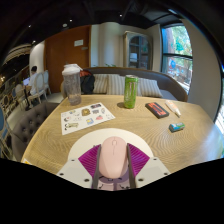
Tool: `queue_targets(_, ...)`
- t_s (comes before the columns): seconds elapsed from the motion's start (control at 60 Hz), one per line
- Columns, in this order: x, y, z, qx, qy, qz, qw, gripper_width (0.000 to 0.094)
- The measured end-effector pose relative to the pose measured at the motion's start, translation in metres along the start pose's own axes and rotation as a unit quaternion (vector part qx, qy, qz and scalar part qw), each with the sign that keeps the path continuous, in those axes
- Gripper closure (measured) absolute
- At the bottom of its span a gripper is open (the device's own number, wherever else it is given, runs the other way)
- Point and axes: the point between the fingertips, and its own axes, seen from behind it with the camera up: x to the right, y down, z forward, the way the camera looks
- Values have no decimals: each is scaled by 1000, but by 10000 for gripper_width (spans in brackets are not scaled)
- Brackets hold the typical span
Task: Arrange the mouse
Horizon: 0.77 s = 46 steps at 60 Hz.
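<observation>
A pale pink computer mouse point(113, 157) sits between my gripper's two fingers, with its nose pointing away over the round wooden table point(120, 125). My gripper point(113, 163) is shut on the mouse, the purple pads point(90, 158) pressing on both of its sides. The mouse is held just above the near part of the table, over a white surface at the table's near edge.
Beyond the fingers stand a clear lidded jar point(72, 85) at the left and a green can point(130, 91) in the middle. A printed sheet point(87, 118) lies at the left. A dark flat box point(157, 110), a white stick point(172, 107) and a small teal object point(177, 127) lie at the right.
</observation>
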Motion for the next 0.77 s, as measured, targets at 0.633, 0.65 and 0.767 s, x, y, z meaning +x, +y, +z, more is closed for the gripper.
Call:
queue_targets(0.633,4,7,-89,35,-119,36,992,92)
queue_targets(0.65,6,7,-96,39,-123,38,991,93)
queue_targets(0.767,29,8,-133,70,-141,46,986,93)
